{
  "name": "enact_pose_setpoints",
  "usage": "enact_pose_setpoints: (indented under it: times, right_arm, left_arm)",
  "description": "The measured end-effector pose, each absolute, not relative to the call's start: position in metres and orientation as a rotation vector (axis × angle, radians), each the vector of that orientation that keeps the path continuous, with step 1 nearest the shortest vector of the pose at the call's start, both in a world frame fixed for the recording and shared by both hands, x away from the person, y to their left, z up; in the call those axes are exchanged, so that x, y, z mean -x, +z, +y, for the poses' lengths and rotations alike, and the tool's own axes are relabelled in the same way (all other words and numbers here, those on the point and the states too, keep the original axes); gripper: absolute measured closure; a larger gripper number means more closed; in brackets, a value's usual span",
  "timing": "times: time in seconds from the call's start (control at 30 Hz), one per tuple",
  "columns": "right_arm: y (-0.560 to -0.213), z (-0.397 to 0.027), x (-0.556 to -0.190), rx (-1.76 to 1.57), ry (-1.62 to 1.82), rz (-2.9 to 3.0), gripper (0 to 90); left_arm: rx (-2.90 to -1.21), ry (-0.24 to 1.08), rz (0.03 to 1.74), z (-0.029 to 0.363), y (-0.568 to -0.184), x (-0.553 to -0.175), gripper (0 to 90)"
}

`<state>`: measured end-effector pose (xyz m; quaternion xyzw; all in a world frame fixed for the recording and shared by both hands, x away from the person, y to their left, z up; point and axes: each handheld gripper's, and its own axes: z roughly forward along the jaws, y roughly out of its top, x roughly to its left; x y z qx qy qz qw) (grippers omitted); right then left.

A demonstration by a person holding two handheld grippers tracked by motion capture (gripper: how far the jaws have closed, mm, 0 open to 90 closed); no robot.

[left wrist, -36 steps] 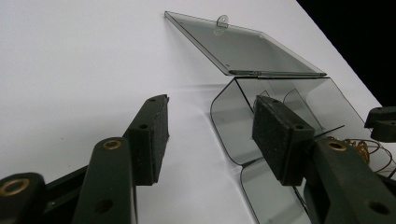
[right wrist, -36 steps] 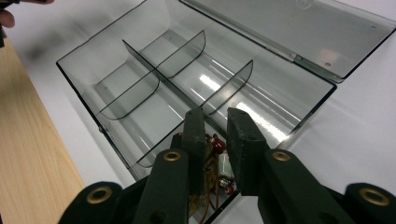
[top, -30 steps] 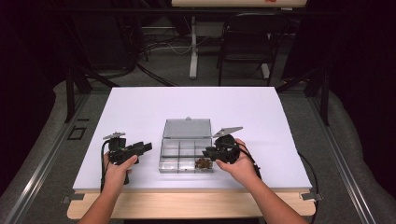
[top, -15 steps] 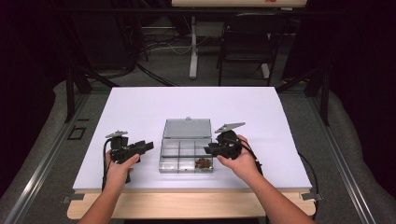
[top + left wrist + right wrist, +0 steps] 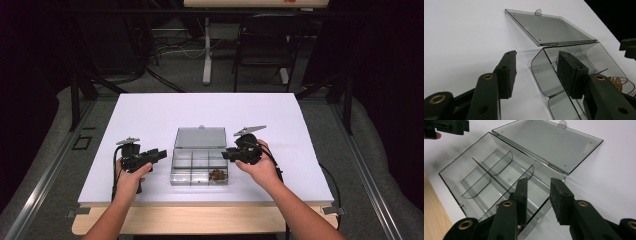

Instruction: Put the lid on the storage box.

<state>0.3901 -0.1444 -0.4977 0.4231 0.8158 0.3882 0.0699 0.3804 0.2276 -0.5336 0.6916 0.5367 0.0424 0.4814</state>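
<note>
At the centre of the high view, on the white table (image 5: 150,115), a clear plastic compartment box (image 5: 200,167) lies with its lid (image 5: 201,137) folded flat behind it, probably to give open access to its 6 cells. A small brown-gold tangle (image 5: 217,174) sits in the lower right cell. The left gripper (image 5: 159,153) and right gripper (image 5: 226,154) flank it; the left jaws have just been closing and the right opening, both spread astride a wall, pinching nothing.

The clear, smoke-tinted plastic compartment box (image 5: 491,177) looks glossy and smooth, as does its flat hinged lid (image 5: 549,27). The white tabletop (image 5: 150,115) is matt, with a pale wooden edge (image 5: 200,220). The matt black plastic fingers (image 5: 506,72) carry rough, grainy pads and brass-coloured metal rivets (image 5: 487,76).
</note>
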Motion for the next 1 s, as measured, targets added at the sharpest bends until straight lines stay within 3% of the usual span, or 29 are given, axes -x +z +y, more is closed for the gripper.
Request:
enact_pose_setpoints:
  times: [0.63, 1.0]
  right_arm:
    - [-0.489, -0.144, -0.412, -1.322, 1.134, 2.378, 60.1]
    - [-0.488, -0.151, -0.424, -1.388, 1.148, 2.349, 60.0]
  left_arm:
    - [-1.736, 0.095, 1.301, 0.210, -0.526, -0.402, 50.2]
    - [-1.768, 0.108, 1.299, 0.202, -0.518, -0.415, 49.4]
